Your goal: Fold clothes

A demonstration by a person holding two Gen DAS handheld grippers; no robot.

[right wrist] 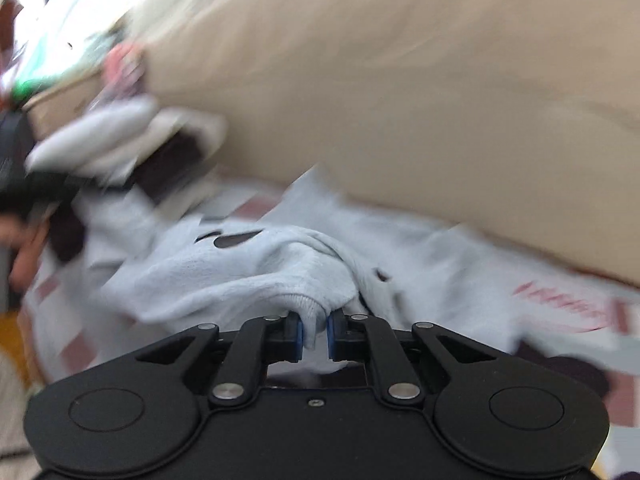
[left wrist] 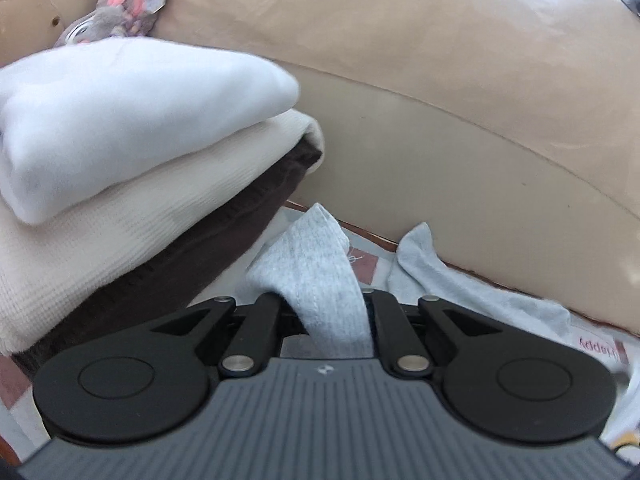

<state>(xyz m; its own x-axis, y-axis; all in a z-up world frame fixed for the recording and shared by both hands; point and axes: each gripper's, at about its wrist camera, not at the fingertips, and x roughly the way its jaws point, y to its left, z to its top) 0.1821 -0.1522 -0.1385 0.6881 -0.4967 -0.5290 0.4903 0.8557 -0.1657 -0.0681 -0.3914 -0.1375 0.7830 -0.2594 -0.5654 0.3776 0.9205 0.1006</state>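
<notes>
The pale grey garment (right wrist: 240, 272) lay rumpled on the printed sheet (right wrist: 560, 300), at twelve o'clock from both tools. My right gripper (right wrist: 314, 330) pinched a bunched hem; my left gripper (left wrist: 332, 320) clamped another edge, presumably to spread it. The folded stack (left wrist: 120, 140) sat at ten o'clock.

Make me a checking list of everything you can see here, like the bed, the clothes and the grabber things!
Surface: printed sheet with red squares, wrinkled.
Job's things: light grey garment, bunched, unfolded; stack of folded clothes, white on cream on dark brown.
Clutter: pink and grey fluffy item behind the stack.
Grippers: left gripper with jaws shut on a grey fabric strip; right gripper with jaws pinching a fold of the garment.
Cables: nothing seen.
Surroundings: beige padded backrest; right view blurred.
</notes>
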